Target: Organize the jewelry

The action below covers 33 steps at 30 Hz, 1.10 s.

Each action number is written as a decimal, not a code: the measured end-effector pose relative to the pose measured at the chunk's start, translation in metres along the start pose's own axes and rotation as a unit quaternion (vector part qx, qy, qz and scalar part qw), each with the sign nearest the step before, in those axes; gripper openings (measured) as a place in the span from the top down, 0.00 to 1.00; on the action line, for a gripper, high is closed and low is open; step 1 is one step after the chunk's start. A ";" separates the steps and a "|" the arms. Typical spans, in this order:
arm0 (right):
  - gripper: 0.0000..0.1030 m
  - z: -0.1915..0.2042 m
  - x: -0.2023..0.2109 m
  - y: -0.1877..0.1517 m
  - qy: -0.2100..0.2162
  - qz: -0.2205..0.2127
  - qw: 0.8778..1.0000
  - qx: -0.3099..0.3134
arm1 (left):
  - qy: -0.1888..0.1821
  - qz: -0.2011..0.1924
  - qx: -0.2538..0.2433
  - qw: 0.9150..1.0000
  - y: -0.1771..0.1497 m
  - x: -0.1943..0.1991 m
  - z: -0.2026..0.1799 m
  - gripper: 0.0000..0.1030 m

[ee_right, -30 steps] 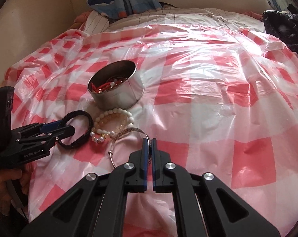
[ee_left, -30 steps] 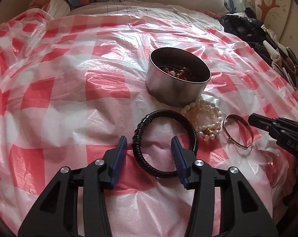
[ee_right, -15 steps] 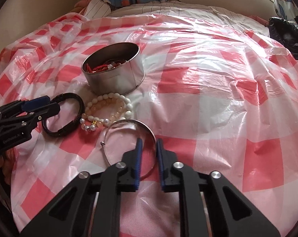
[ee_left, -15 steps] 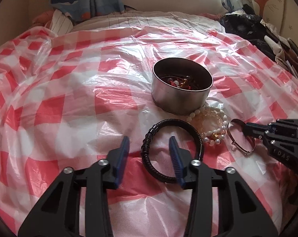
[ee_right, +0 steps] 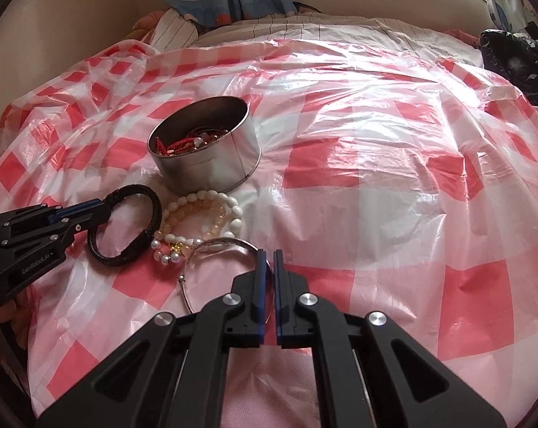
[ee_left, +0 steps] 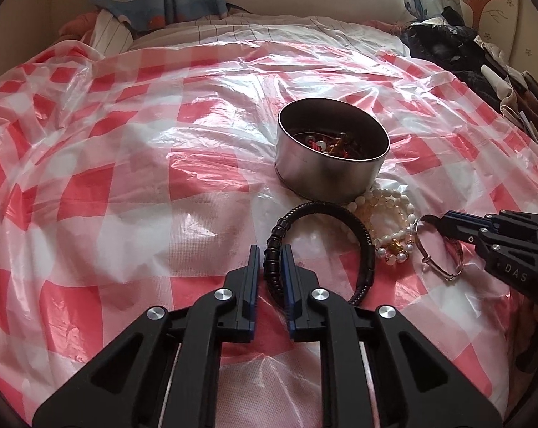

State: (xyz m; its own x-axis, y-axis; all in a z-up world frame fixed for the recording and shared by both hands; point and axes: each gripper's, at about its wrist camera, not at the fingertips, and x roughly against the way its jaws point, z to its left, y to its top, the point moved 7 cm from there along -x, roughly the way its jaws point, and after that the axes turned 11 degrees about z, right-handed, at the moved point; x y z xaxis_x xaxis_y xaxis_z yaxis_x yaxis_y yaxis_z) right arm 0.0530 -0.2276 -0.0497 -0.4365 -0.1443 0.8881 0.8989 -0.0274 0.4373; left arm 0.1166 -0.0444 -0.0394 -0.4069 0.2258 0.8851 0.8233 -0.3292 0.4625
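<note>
**Black cord bracelet and silver bangle both straddled, neither lifted**

Black braided bracelet (ee_left: 319, 249) lies on the red-and-white checked plastic sheet (ee_left: 126, 192), just near of the round metal tin (ee_left: 331, 167) that already holds red cords and beads. The left gripper (ee_left: 270, 260) has one finger on each side of the bracelet's left, ribbed arc, and its jaws are closing; a sliver of gap shows on either side of the band, so the pads do not look pressed home yet. To the right of the bracelet lie the pearl and amber bead bracelets (ee_left: 386, 228), touching the tin's near wall, and right of those the thin silver bangle (ee_left: 440, 249).

The right gripper (ee_right: 268, 260) straddles the bangle's right arc with a narrow gap; its jaws are opening, and the wire runs between them without a visible pinch.

The step in hand looks like taking one piece per gripper for the tin. For the left, finishing the close squarely across the ribbed section should stop the round cord rolling out. The bangle is thin and slick, so the right fingers want to sit low against the sheet and close fully before any lift. Lifting straight up should keep the beads from being dragged, and the plastic from riding up with the fingers
</note>
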 end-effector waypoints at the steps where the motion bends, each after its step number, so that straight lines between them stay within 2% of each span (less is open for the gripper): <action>1: 0.76 -0.001 -0.002 -0.001 -0.002 0.004 1.000 -0.002 | 0.000 0.001 0.001 1.000 0.000 -0.001 0.000 0.78; 2: 0.72 -0.001 -0.002 -0.002 -0.002 0.006 1.000 -0.001 | 0.001 0.002 0.002 1.000 0.000 -0.001 0.001 0.72; 4: 0.72 0.002 -0.002 -0.004 0.008 0.008 1.000 0.005 | 0.001 0.003 0.000 1.000 -0.001 -0.002 0.000 0.70; 9: 0.96 0.008 -0.004 -0.006 0.011 0.011 1.000 0.019 | 0.001 0.004 -0.005 1.000 -0.001 -0.003 -0.002 0.70; 15: 0.96 0.005 0.011 0.001 0.006 -0.028 1.000 0.012 | -0.001 0.000 -0.005 1.000 0.000 -0.002 -0.003 0.70; 33: 0.96 0.000 -0.008 -0.001 -0.004 0.012 1.000 0.004 | 0.002 0.006 -0.012 1.000 -0.002 -0.006 -0.006 0.61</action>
State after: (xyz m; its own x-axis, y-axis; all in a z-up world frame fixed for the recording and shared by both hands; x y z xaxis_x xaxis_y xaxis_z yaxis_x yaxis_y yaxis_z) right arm 0.0551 -0.2268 -0.0570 -0.4158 -0.1359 0.8992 0.9085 -0.0163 0.4176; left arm 0.1152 -0.0510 -0.0449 -0.3993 0.2177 0.8906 0.8184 -0.3532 0.4533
